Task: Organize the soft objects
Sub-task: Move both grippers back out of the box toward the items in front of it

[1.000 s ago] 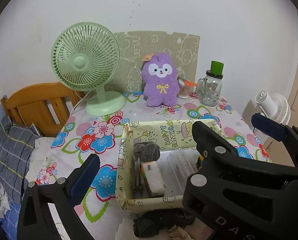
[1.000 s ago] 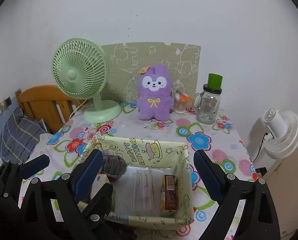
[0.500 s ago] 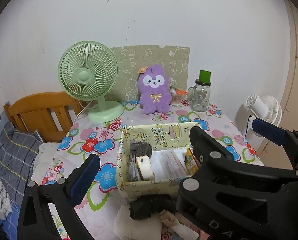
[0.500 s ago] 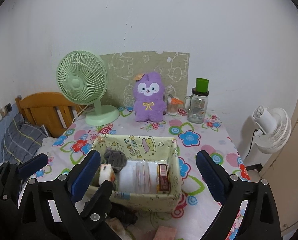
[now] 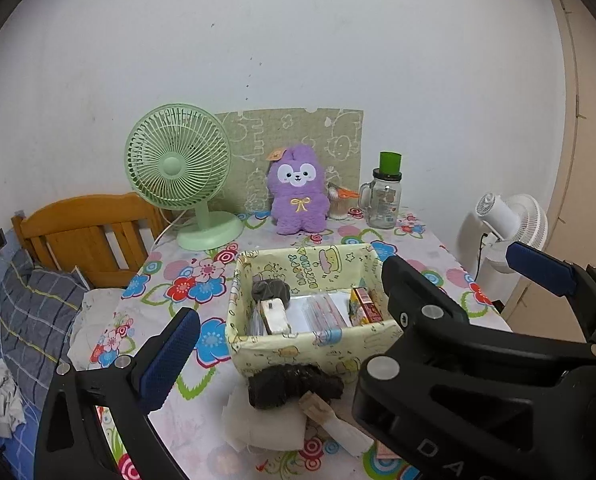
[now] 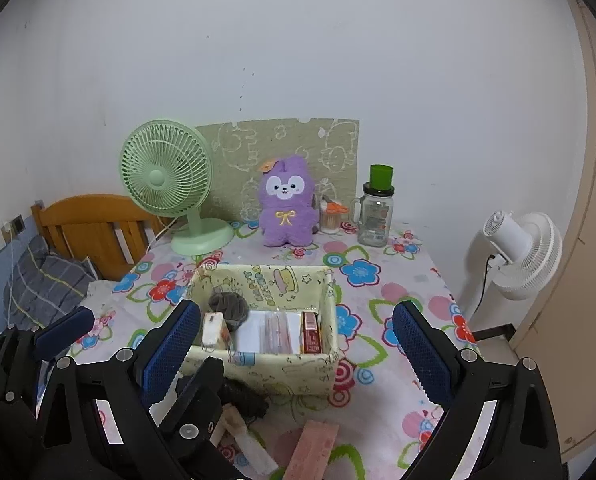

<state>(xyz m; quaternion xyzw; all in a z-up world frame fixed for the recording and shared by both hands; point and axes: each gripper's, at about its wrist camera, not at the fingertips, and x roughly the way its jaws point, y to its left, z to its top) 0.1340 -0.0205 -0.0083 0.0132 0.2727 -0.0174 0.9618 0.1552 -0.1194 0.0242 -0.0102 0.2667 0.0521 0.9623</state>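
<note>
Floral table (image 6: 401, 280), one box (image 6: 282, 372), two fans, one purple plush (image 6: 285, 210), one jar (image 6: 373, 220)

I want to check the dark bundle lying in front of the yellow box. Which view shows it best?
The left wrist view: the dark bundle lies whole and unobstructed before the yellow box. In the right wrist view, a gripper hides most of it.

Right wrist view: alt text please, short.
Open right tongs hang, holding nothing, over a flowered table, framing a yellow fabric bin with a grey sock, packets and small boxes inside. A dark cloth bundle lies on the table in front of the bin; a purple plush and green fan stand behind.
</note>
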